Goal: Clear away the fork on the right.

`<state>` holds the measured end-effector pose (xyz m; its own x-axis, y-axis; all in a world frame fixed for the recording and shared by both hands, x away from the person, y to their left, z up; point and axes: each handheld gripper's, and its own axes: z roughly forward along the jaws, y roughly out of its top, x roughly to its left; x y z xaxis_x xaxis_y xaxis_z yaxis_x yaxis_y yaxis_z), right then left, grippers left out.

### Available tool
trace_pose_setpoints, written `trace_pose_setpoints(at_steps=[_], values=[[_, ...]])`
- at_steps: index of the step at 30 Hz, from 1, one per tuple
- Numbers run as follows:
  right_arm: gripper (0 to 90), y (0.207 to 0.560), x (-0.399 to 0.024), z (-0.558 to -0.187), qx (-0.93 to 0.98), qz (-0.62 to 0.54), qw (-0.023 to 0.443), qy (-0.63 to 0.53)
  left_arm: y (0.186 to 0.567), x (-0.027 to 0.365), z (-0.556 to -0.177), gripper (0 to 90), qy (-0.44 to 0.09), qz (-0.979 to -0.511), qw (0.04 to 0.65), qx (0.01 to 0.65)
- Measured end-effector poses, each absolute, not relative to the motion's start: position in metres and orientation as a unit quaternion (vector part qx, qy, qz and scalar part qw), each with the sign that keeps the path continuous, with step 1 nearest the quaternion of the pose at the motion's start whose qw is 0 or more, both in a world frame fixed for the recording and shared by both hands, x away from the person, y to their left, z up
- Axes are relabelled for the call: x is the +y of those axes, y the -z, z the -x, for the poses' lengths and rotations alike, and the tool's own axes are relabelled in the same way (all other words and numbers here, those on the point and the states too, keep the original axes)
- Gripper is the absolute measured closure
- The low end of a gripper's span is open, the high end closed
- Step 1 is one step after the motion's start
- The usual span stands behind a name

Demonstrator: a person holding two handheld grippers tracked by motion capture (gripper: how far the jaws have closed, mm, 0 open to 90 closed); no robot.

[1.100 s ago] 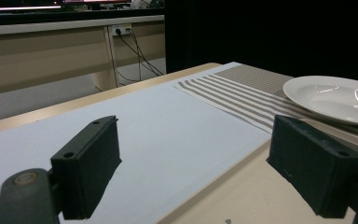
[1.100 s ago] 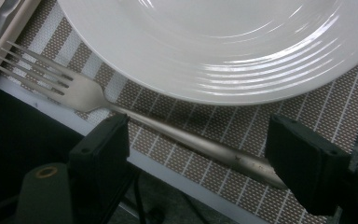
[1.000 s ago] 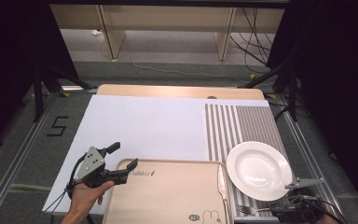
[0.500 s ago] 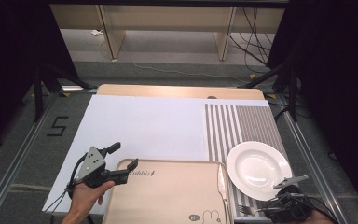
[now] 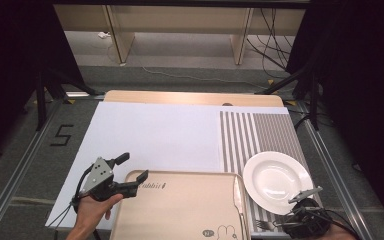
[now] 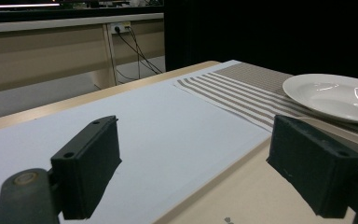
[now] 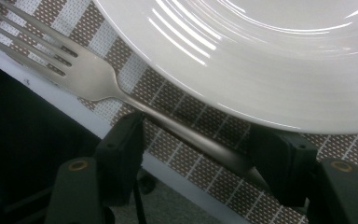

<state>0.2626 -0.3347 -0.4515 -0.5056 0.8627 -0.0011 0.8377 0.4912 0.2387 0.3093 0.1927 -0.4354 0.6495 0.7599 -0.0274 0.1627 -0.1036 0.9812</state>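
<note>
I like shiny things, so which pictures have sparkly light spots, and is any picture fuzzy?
Right gripper view: bright streaks glare on the white plate, and the fork gleams softly. Left gripper view: small highlights on the plate, while the near black fingers look a bit soft. High view: the table is evenly lit, its surroundings dark.

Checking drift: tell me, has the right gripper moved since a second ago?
Yes. The right gripper has shifted left along the striped placemat's near edge.

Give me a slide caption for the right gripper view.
Right gripper closing around a fork handle beside a white plate on the striped placemat.
</note>
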Motion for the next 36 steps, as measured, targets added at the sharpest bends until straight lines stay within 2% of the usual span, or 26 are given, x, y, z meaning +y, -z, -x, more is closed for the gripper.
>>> trace_pose_setpoints(at_steps=[3, 10, 19, 36], values=[[38.8, 0.453, -0.335, -0.264, 0.873, -0.472, 0.073, -0.102, 0.436, 0.192, -0.309, 15.8, -0.256, -0.698, 0.582, 0.331], [43.7, 0.452, -0.329, -0.262, 0.877, -0.468, 0.065, -0.085, 0.436, 0.193, -0.309, 15.8, -0.255, -0.697, 0.582, 0.332], [59.7, 0.451, -0.325, -0.263, 0.899, -0.424, 0.062, -0.091, 0.436, 0.192, -0.309, 15.8, -0.256, -0.699, 0.581, 0.329], [80.0, 0.449, -0.315, -0.270, 0.930, -0.360, 0.036, -0.065, 0.436, 0.192, -0.309, 15.8, -0.255, -0.700, 0.581, 0.329]])
